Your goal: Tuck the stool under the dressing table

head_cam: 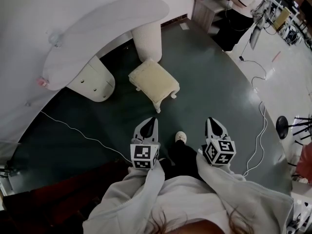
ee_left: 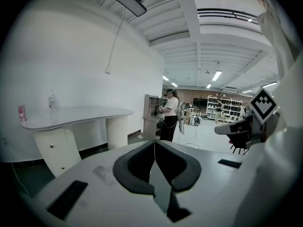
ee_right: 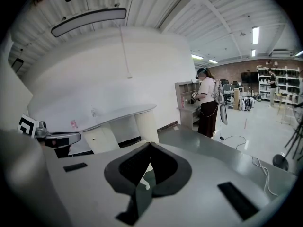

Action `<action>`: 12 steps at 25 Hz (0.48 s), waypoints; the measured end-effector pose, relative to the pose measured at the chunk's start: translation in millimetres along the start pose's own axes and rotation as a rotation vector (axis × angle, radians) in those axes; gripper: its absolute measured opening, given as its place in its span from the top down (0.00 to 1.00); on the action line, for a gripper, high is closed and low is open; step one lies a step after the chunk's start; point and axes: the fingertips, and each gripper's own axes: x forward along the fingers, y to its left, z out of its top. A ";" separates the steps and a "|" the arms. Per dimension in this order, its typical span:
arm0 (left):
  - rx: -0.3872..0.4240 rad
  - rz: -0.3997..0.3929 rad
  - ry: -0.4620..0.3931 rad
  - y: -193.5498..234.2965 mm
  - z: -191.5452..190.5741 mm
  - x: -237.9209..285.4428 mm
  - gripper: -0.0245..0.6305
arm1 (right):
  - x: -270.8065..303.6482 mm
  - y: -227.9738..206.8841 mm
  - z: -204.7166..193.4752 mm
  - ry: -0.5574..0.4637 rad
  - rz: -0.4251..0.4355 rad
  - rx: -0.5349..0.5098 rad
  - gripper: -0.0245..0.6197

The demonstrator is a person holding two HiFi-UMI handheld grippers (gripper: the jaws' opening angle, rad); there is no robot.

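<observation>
Left claw (head_cam: 152, 121) and right claw (head_cam: 215, 122) both closed, empty; stool (head_cam: 154, 82) clear only in head view, near dressing table (head_cam: 100, 35).

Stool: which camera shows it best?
Head view: the whole stool shows from above, not yet under the dressing table. The left gripper view doesn't show it; the right gripper view shows at most a pale sliver low in frame.

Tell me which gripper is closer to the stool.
Left. The left gripper sits just short of the stool, facing its near corner. The right gripper is farther off, out to the right in the head view. Neither touches it.
</observation>
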 end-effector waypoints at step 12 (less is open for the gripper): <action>-0.042 0.126 0.003 21.7 26.4 68.5 0.94 | 92.6 -22.3 51.3 0.034 0.133 -0.059 0.88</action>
